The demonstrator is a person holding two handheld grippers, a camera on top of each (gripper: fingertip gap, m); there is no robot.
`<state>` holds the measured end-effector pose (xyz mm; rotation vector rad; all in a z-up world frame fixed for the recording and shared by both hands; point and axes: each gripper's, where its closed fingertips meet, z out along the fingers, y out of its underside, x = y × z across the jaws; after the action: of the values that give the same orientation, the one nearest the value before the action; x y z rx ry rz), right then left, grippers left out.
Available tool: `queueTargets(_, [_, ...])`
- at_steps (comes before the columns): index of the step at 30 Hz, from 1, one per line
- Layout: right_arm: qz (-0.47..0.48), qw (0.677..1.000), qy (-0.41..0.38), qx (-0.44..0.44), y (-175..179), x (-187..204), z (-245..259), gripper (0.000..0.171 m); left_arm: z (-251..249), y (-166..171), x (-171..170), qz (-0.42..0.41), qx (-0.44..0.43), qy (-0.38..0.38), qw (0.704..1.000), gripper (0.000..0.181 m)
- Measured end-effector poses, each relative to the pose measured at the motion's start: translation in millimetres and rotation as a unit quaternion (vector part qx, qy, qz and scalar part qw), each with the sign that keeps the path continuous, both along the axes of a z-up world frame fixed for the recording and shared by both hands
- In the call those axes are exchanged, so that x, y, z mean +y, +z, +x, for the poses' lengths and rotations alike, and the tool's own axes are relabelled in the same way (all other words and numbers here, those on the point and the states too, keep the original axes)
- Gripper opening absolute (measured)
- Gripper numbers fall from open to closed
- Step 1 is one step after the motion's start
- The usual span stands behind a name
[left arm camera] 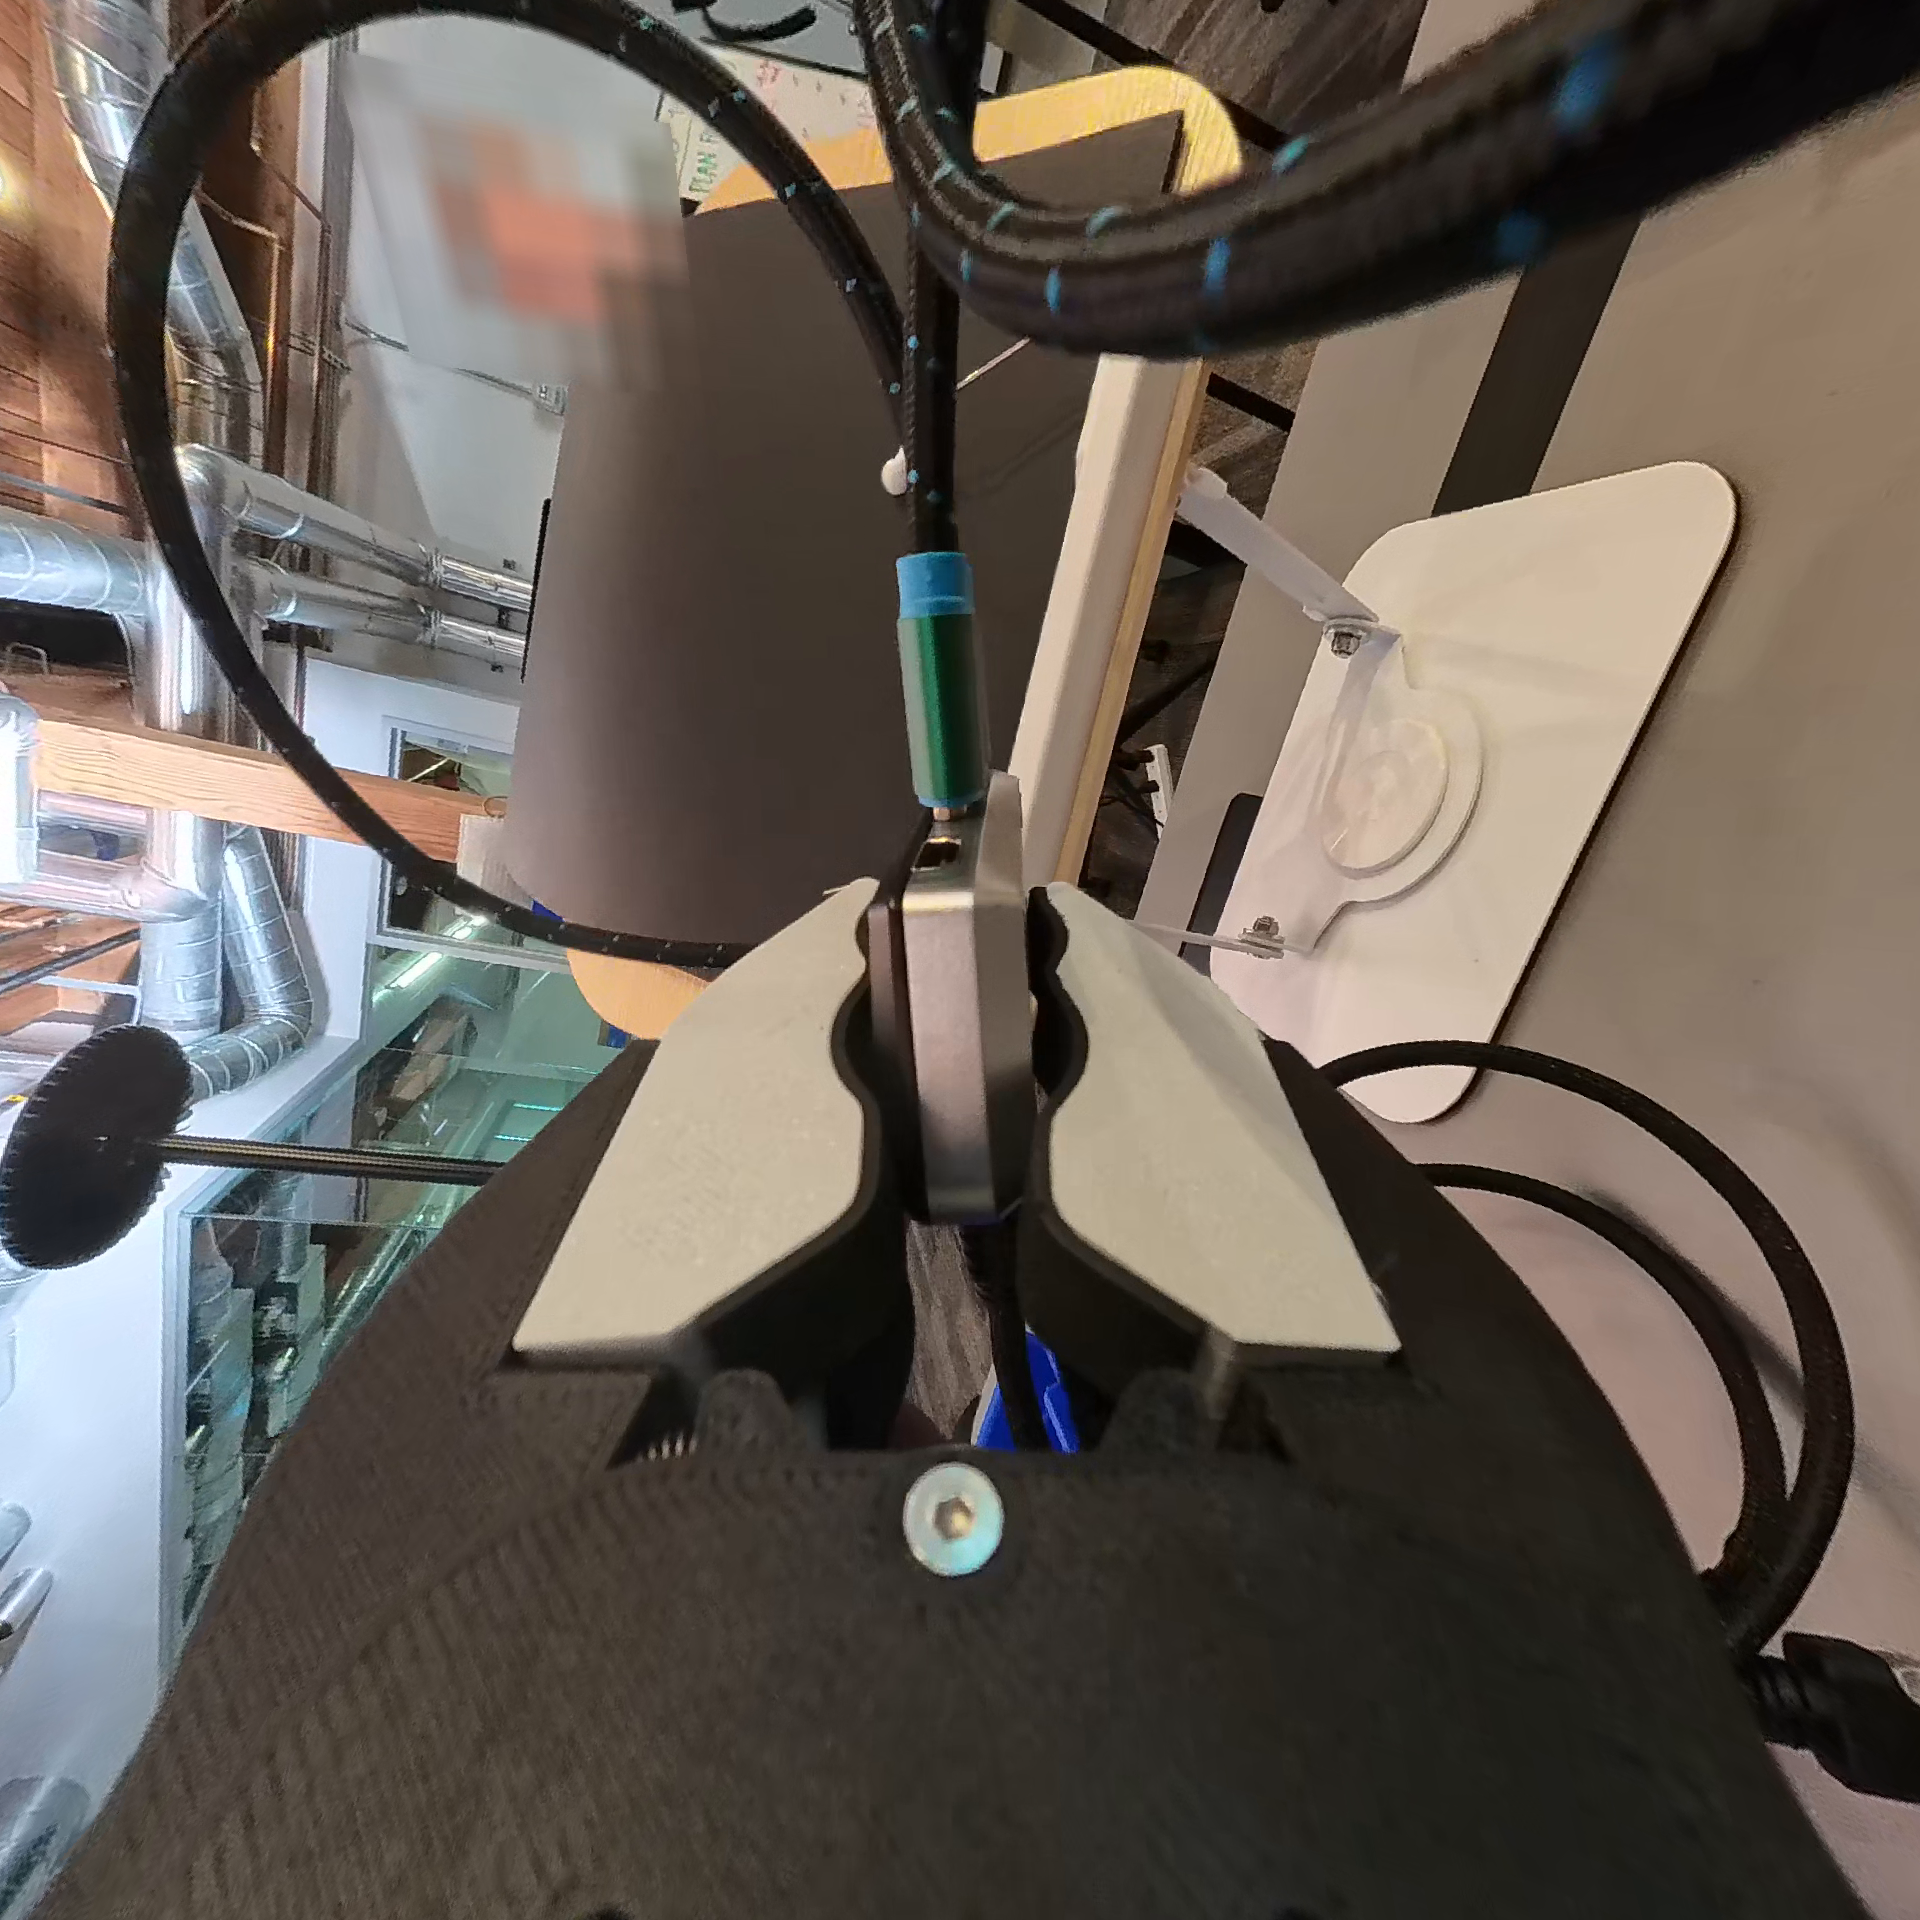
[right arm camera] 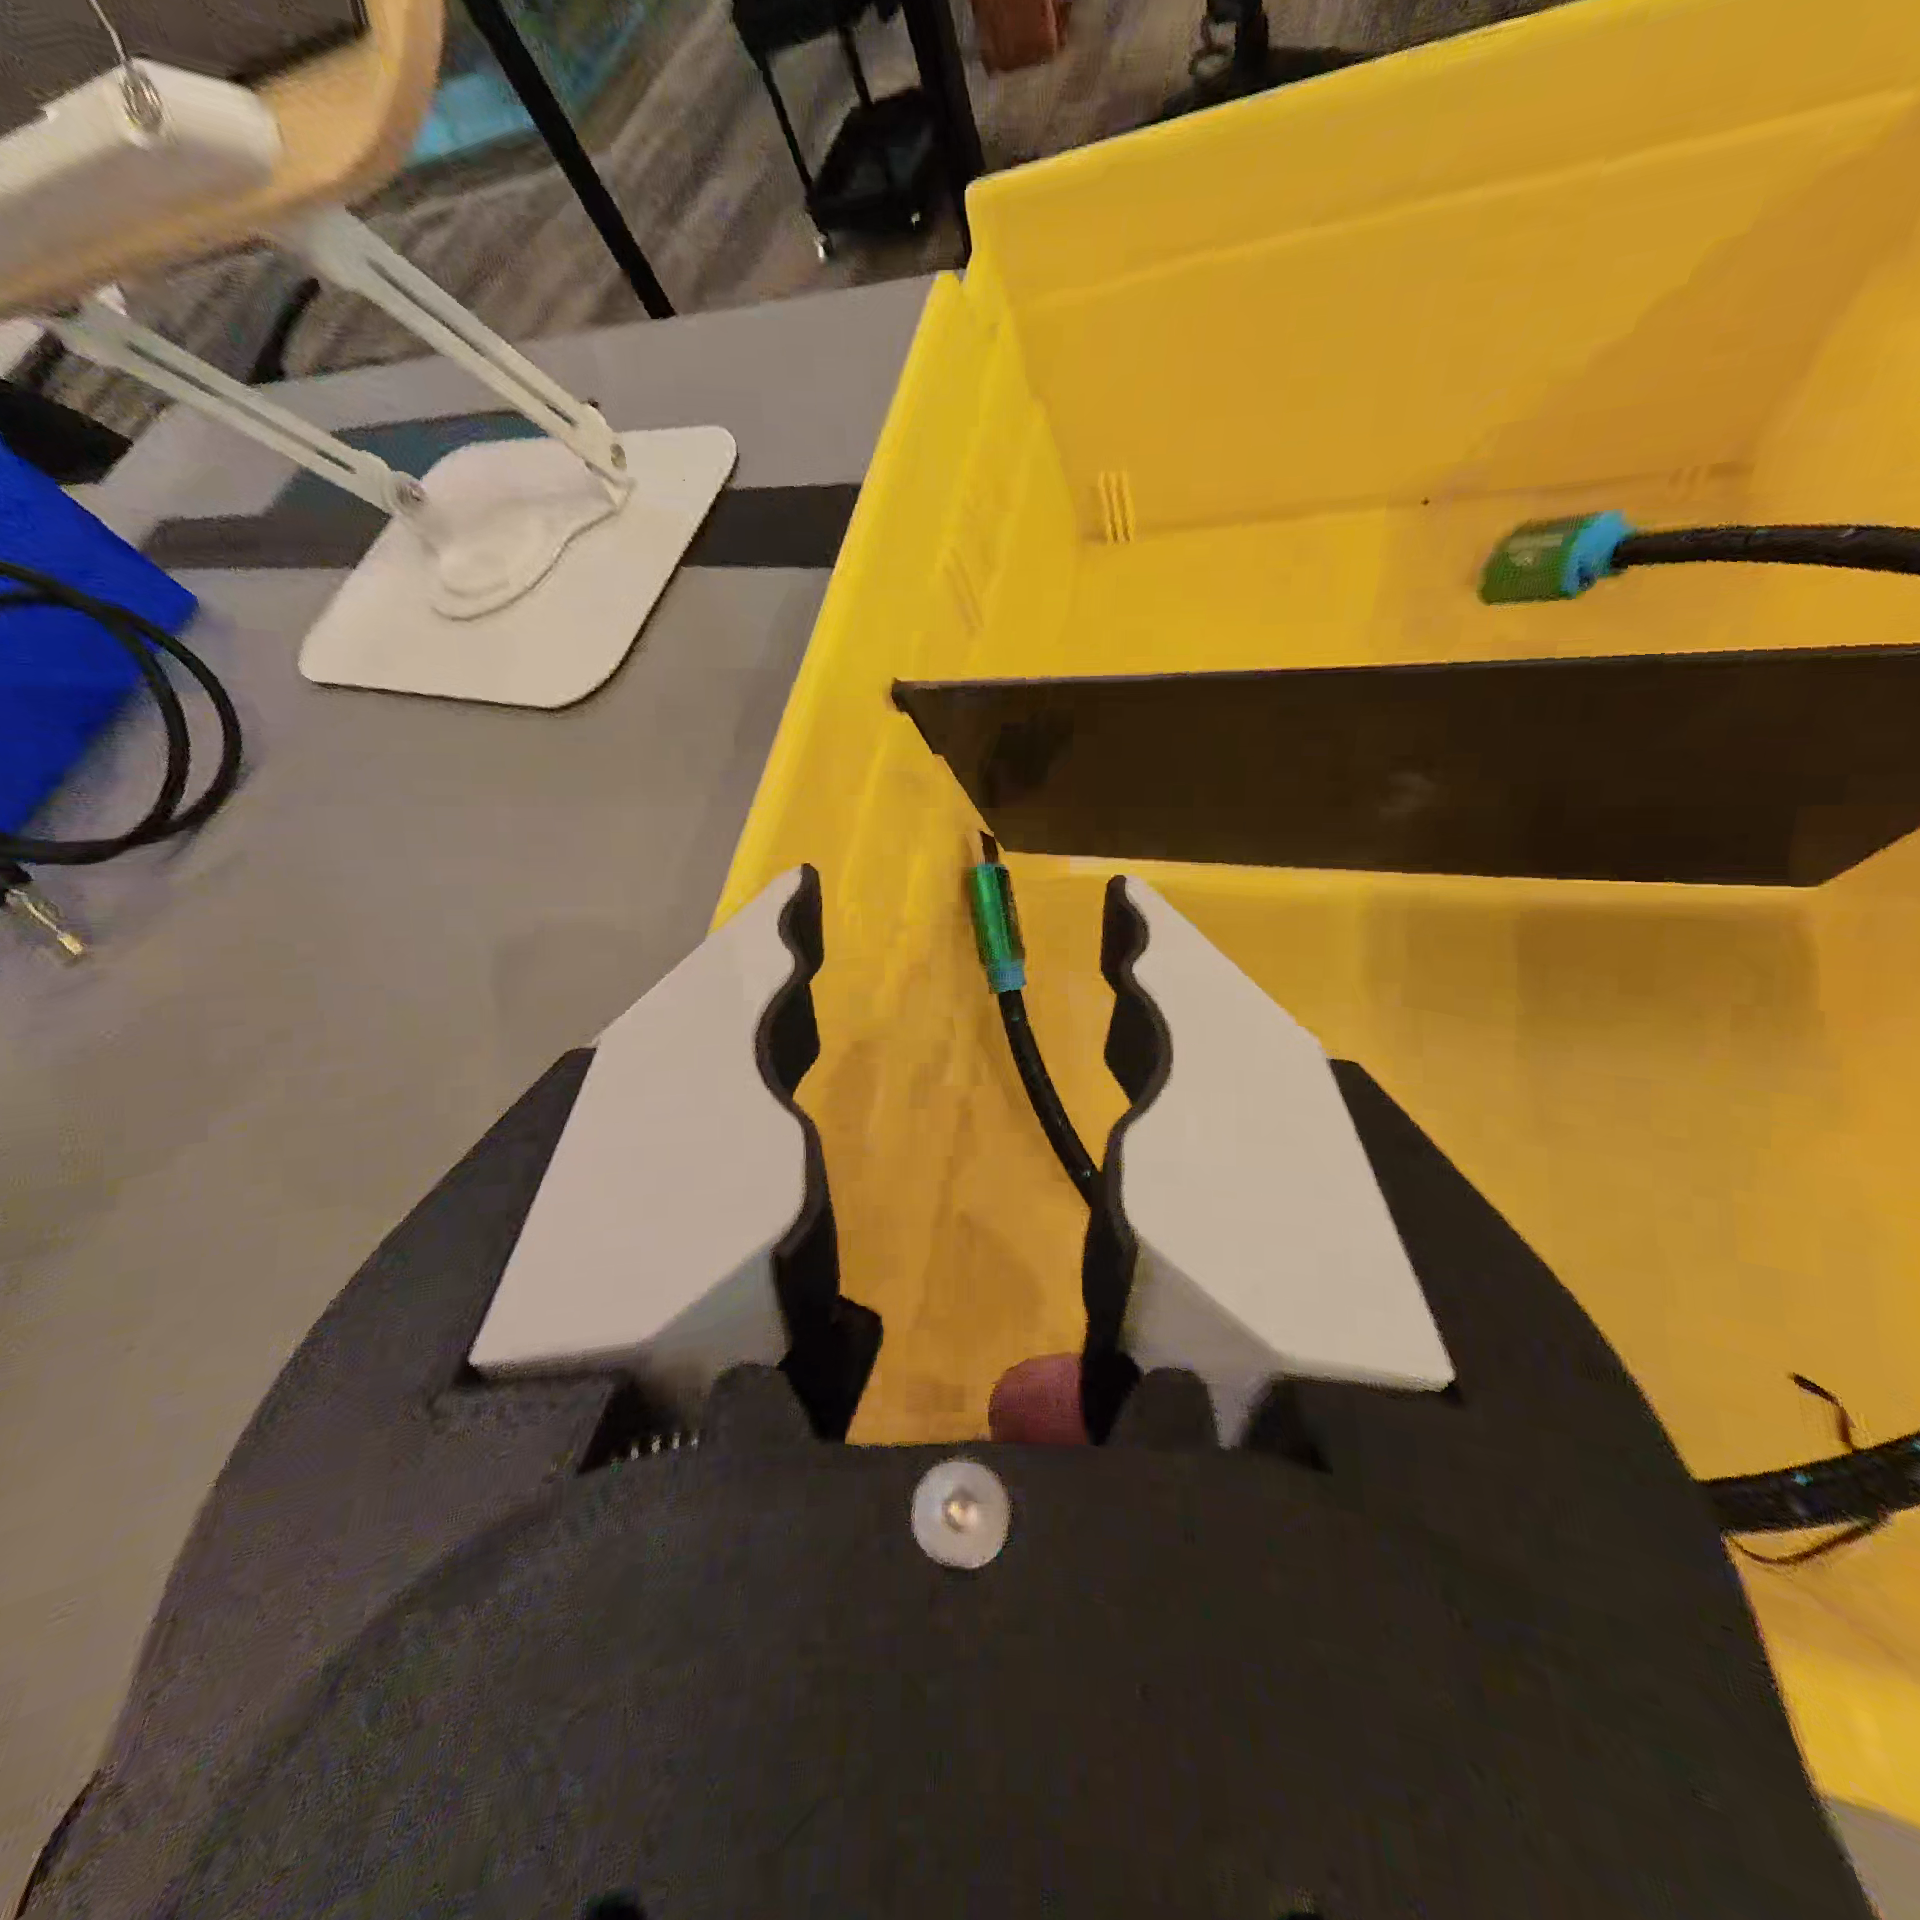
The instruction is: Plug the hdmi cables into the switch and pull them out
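In the left wrist view my left gripper (left arm camera: 951, 904) is shut on a grey metal HDMI switch (left arm camera: 951, 1039), held edge-on between the fingers. A green plug with a blue collar (left arm camera: 940, 707) meets the switch's far end with its metal tip at a port. Its black braided cable (left arm camera: 925, 312) loops overhead. In the right wrist view my right gripper (right arm camera: 961, 899) is open and empty over a yellow bin (right arm camera: 1351, 312). A thin green plug (right arm camera: 995, 925) lies in the bin between the fingertips. Its cable (right arm camera: 1044, 1091) runs past the right finger. Another green plug (right arm camera: 1548, 556) lies in the far compartment.
A black divider (right arm camera: 1455, 769) crosses the bin just beyond the thin plug. A white stand with a flat base (right arm camera: 520, 582) sits on the grey table (right arm camera: 416, 935), also in the left wrist view (left arm camera: 1507, 779). A blue box (right arm camera: 62, 644) and a looped black cable (right arm camera: 187, 748) lie at the left. Tip to tip, the grippers are about 40 cm apart. The left tips stand about 25 cm off the flat base (right arm camera: 520, 582).
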<state>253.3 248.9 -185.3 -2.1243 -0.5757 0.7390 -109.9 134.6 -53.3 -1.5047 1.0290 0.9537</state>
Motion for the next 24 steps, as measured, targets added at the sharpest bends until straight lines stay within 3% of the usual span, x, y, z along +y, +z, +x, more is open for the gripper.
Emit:
queueTargets(3, [0.012,0.999,0.004,-0.036,8,-4,11,0.071,2,0,0,0.002,-0.001,-0.004,1.0,0.023])
queueTargets(6, [0.117,0.986,-0.012,-0.114,45,-4,29,0.068,4,0,0,0.004,0.001,-0.007,1.0,0.024])
queueTargets(8, [0.215,0.962,0.023,-0.169,84,-18,17,0.067,7,-2,1,0.002,0.005,-0.011,1.0,0.023])
queueTargets(12, [0.446,0.861,0.15,-0.195,173,-87,-60,0.043,13,-5,0,-0.001,0.022,-0.02,1.0,0.023])
queueTargets(15, [0.555,0.766,0.249,-0.208,208,-146,-124,0.03,19,-6,-1,-0.001,0.041,-0.022,0.999,0.023])
queueTargets(18, [0.595,0.7,0.322,-0.229,212,-177,-175,0.028,28,-7,-3,0.0,0.053,-0.032,0.998,0.024])
queueTargets(22, [0.599,0.648,0.376,-0.282,194,-176,-217,0.032,36,-11,-4,-0.004,0.067,-0.041,0.997,0.023])
queueTargets(24, [0.599,0.641,0.384,-0.289,186,-172,-232,0.034,38,-13,-4,-0.007,0.074,-0.04,0.996,0.023])
